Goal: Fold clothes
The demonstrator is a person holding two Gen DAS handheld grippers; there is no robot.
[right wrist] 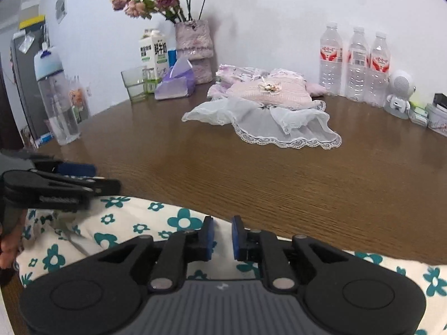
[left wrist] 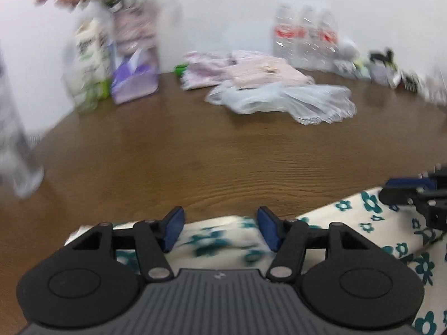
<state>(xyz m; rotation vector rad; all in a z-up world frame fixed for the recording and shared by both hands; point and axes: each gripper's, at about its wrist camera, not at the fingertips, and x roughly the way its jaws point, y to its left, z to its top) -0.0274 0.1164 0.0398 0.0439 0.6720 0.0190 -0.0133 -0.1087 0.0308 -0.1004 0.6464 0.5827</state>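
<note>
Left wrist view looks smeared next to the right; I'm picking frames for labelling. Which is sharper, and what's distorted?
Left wrist: motion blur smears the vase and bottles. Right wrist: sharp, carton print shows. Both: fisheye bends the table edge.

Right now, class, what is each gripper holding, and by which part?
Right gripper: nothing, jaws slightly apart above the edge of the floral cloth. Left gripper: a fold of it sits between its jaws; a grip cannot be told.
</note>
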